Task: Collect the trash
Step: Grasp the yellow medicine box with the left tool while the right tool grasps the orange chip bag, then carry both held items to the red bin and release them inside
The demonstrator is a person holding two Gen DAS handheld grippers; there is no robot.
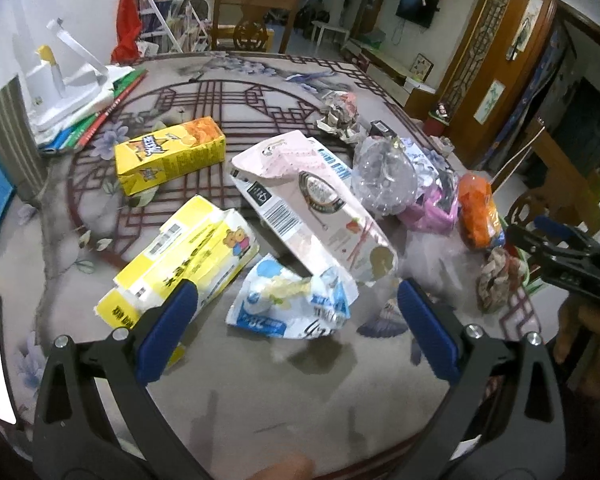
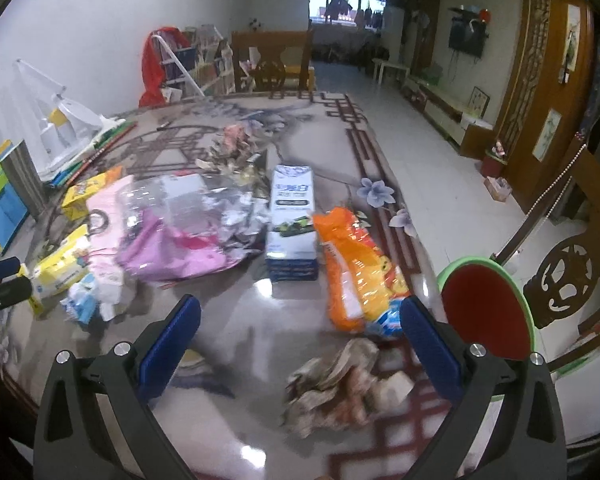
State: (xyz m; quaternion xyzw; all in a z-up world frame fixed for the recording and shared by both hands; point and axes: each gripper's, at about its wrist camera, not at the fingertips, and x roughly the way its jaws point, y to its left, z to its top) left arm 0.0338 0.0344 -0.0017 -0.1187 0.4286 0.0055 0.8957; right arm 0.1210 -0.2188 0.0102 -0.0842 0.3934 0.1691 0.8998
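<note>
Both tools are spread wide and empty. The left tool (image 1: 296, 312) hovers over a crumpled blue-white wrapper (image 1: 290, 304); the right tool (image 2: 300, 332) has a crumpled paper wad (image 2: 336, 384) between its fingers. Risk: thin, light trash may slide along the glossy bench (image 2: 236, 312) or slip free under closure.

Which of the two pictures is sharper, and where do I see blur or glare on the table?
The left wrist view is sharper: the barcode on the pink-and-white carton is crisp. The right wrist view is softer; the crumpled paper wad between the open right tool fingers is smeared, and bright glare spots lie on the glossy table. Both views bend at the edges from the fisheye lens.
</note>
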